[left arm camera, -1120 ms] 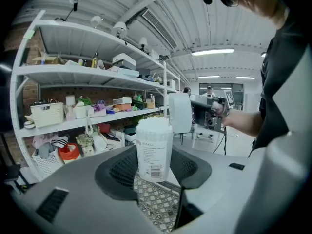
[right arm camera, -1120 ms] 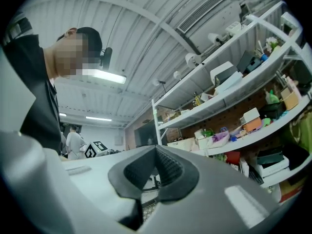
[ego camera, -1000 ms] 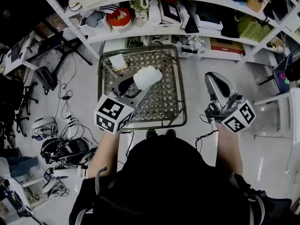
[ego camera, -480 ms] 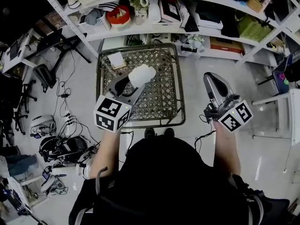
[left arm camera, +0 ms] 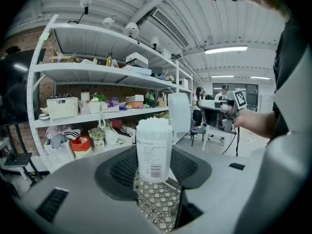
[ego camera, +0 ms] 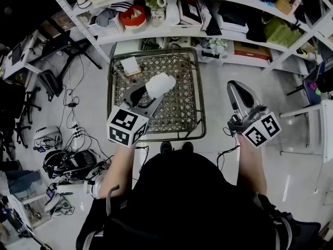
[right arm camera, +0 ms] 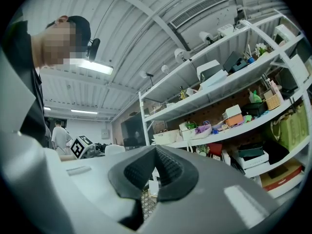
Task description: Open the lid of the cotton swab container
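Two tools — left tool (left arm camera: 154, 168) clamped round the cotton swab container (left arm camera: 154, 152), lid (left arm camera: 179, 112) up; right tool (right arm camera: 155, 172) closed, empty. Tilting it could spill the exposed swabs (left arm camera: 153, 124).

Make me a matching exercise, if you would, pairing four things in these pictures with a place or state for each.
Things:
1. left hand-held gripper
2. right hand-held gripper
3. cotton swab container
4. red bowl

Places or states:
A. on the white shelf
B. shut, with nothing between its jaws
C. closed on the container
D. gripped, with swabs showing at its top

Pairs: 1-C; 2-B; 3-D; 4-A
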Demonstrator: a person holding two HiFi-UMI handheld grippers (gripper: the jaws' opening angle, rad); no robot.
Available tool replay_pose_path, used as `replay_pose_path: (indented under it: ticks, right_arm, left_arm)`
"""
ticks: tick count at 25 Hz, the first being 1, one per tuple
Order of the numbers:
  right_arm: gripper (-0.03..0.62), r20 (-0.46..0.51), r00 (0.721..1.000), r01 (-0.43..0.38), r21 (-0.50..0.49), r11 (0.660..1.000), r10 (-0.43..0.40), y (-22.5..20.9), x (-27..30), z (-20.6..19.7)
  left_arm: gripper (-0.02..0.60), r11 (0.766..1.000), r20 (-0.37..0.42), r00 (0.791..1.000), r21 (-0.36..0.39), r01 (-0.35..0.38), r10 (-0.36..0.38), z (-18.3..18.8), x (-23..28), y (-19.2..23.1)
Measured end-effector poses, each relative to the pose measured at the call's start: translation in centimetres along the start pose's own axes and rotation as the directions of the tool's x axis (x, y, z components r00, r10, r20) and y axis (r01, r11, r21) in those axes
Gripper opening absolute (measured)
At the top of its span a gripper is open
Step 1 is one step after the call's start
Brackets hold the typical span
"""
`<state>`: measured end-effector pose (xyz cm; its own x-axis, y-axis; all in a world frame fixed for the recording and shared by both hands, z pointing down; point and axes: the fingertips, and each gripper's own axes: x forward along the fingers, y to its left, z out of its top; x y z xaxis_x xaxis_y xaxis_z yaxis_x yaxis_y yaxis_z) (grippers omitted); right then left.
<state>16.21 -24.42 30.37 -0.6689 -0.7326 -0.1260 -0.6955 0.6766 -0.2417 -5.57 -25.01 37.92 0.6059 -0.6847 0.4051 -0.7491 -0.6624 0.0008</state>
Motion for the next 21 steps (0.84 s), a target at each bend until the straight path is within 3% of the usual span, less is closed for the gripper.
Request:
replay_pose_path:
  ticks: [21]
  right_arm:
    - [0.008, -0.012, 1.0, 0.002, 0.014, 1.0, -0.002, 0.12, 0.12, -0.77]
  left_arm:
    - [0.196, 1.0, -0.003, 1.0, -0.003, 0.003, -0.003, -0.51, 0.01, 0.27]
